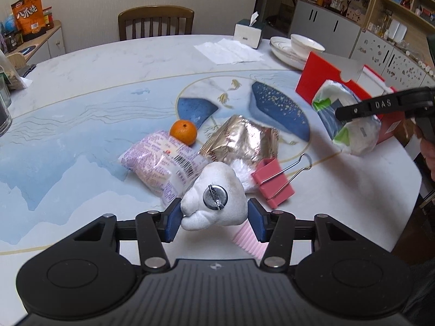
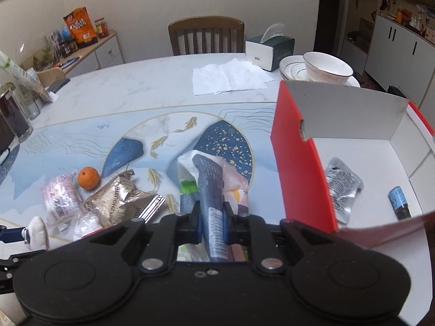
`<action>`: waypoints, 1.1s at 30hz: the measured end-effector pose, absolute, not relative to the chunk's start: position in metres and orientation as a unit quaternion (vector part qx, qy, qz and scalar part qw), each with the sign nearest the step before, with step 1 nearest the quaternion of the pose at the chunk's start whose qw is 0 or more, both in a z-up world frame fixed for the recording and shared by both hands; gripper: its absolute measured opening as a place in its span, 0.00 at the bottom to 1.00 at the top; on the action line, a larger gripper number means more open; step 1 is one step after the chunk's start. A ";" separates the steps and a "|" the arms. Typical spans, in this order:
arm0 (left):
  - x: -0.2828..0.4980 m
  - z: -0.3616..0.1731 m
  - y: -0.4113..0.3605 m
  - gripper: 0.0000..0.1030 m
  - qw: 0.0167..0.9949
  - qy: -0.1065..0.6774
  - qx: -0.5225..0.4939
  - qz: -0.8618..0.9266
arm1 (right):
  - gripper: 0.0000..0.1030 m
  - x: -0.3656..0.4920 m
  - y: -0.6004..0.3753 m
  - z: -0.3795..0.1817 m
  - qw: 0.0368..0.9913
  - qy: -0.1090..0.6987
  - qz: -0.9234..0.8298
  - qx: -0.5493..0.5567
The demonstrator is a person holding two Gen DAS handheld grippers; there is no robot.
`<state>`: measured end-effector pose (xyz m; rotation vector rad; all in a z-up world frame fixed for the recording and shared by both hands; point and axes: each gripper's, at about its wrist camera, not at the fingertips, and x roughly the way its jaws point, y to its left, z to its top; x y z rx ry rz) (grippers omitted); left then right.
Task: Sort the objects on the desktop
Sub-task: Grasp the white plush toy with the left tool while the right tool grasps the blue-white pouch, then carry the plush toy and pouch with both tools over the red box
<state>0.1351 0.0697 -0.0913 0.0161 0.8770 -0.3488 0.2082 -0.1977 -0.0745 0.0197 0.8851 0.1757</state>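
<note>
Between the blue pads of the left gripper [image 1: 214, 217] sits a white plush brooch [image 1: 213, 199], clamped, just above the table [image 1: 95, 62]. Just beyond lie a pink binder clip [image 1: 272, 183], a pink snack packet [image 1: 160, 163], a gold foil bag [image 1: 242, 141] and a mandarin [image 1: 183, 132]. Rightward, the right gripper [image 2: 212, 224] pinches a tissue pack [image 2: 212, 179] beside the red box [image 2: 296, 168]

One orange [image 1: 183, 132], one gold snack bag [image 1: 240, 142], one pink-printed packet [image 1: 160, 167], one pink binder clip [image 1: 273, 183] ahead of the left jaws; one plush brooch [image 1: 214, 199] between them; one tissue pack [image 2: 212, 187] between the right jaws; one red box [image 2: 296, 146].
</note>
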 end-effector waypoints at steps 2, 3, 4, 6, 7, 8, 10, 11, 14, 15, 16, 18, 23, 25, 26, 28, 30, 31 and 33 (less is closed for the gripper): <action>0.135 -0.086 0.067 0.49 0.893 0.416 0.008 -0.172 | 0.12 0.203 -0.201 -0.071 0.901 0.425 0.085 0.016; 0.136 -0.084 0.066 0.49 0.893 0.415 0.006 -0.173 | 0.12 0.201 -0.202 -0.069 0.901 0.425 0.084 0.018; 0.136 -0.081 0.064 0.49 0.894 0.413 0.005 -0.175 | 0.12 0.199 -0.203 -0.068 0.902 0.424 0.083 0.021; 0.137 -0.077 0.061 0.49 0.895 0.408 0.005 -0.179 | 0.12 0.195 -0.206 -0.063 0.903 0.420 0.083 0.026; 0.137 -0.075 0.060 0.49 0.896 0.406 0.005 -0.181 | 0.12 0.193 -0.207 -0.061 0.903 0.420 0.082 0.029; 0.137 -0.073 0.058 0.49 0.896 0.405 0.005 -0.183 | 0.12 0.192 -0.208 -0.059 0.903 0.421 0.081 0.032; 0.139 -0.068 0.055 0.49 0.896 0.403 0.001 -0.188 | 0.12 0.187 -0.210 -0.053 0.904 0.418 0.081 0.037; 0.139 -0.066 0.053 0.49 0.896 0.401 0.000 -0.190 | 0.12 0.185 -0.211 -0.050 0.906 0.415 0.081 0.039; 0.142 -0.057 0.046 0.49 0.898 0.394 0.000 -0.196 | 0.12 0.179 -0.217 -0.040 0.908 0.409 0.081 0.046; 0.143 -0.054 0.044 0.49 0.899 0.392 0.000 -0.198 | 0.12 0.177 -0.219 -0.037 0.908 0.407 0.081 0.048; 0.144 -0.051 0.041 0.49 0.899 0.389 0.000 -0.201 | 0.12 0.176 -0.221 -0.034 0.909 0.406 0.081 0.051; 0.146 -0.045 0.033 0.49 0.901 0.382 0.005 -0.208 | 0.12 0.173 -0.226 -0.028 0.911 0.401 0.083 0.054; 0.153 -0.030 0.010 0.49 0.906 0.362 0.013 -0.221 | 0.12 0.169 -0.243 -0.016 0.913 0.394 0.082 0.063; 0.157 -0.024 -0.002 0.49 0.907 0.355 0.017 -0.226 | 0.12 0.167 -0.252 -0.012 0.915 0.390 0.079 0.067; 0.158 -0.021 -0.008 0.49 0.907 0.351 0.019 -0.230 | 0.12 0.167 -0.257 -0.011 0.916 0.388 0.077 0.070; 0.161 -0.017 -0.021 0.49 0.908 0.345 0.023 -0.237 | 0.12 0.167 -0.269 -0.007 0.917 0.385 0.073 0.076; 0.164 -0.013 -0.036 0.49 0.907 0.341 0.027 -0.245 | 0.12 0.168 -0.282 -0.004 0.919 0.380 0.069 0.082; 0.166 -0.012 -0.043 0.49 0.907 0.339 0.030 -0.248 | 0.12 0.169 -0.288 -0.003 0.920 0.377 0.066 0.084; 0.170 -0.009 -0.059 0.49 0.907 0.335 0.035 -0.255 | 0.12 0.171 -0.301 0.000 0.922 0.372 0.063 0.087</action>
